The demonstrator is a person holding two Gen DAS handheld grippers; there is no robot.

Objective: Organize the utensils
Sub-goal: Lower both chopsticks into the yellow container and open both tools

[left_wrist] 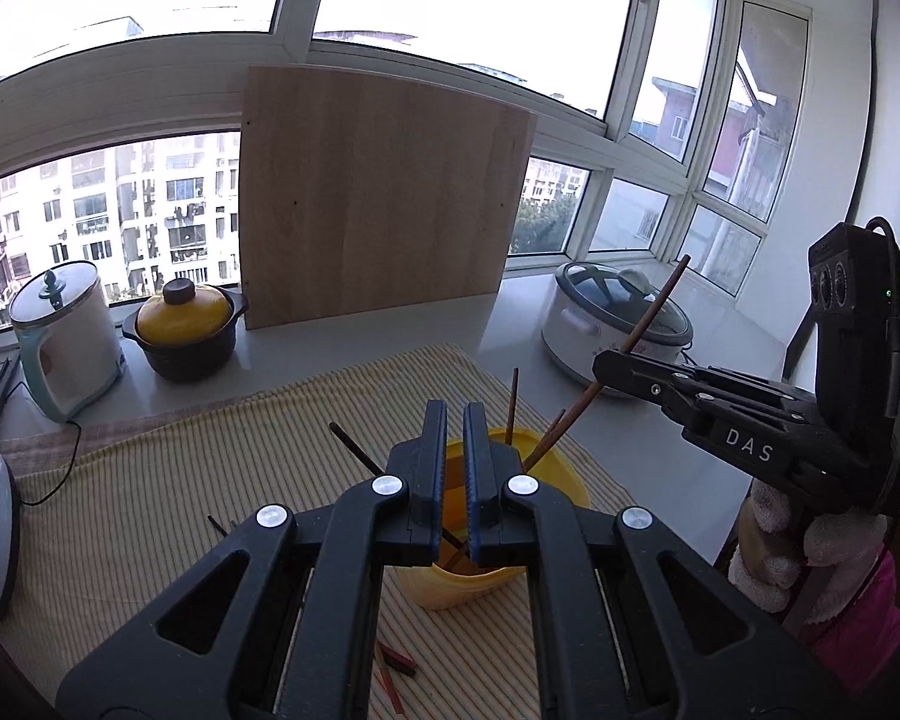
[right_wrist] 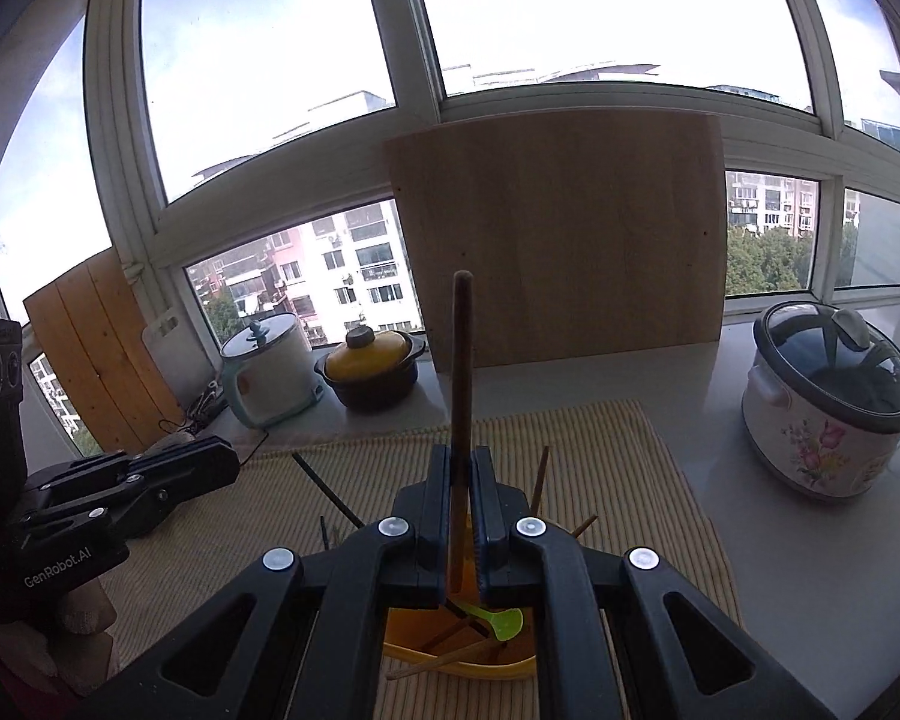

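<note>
With the right gripper (right_wrist: 463, 501) clamped on a brown chopstick (right_wrist: 461, 360), lower it tip-first into the yellow holder (left_wrist: 561, 468) (left gripper (left_wrist: 455, 450) apparently shut, empty).

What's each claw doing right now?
Left claw: closed, holding nothing.
Right claw: closed on a brown chopstick.

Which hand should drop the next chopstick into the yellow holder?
Right. The right gripper is already shut on a chopstick right above the yellow holder. The left gripper is shut with nothing between its fingers.
</note>
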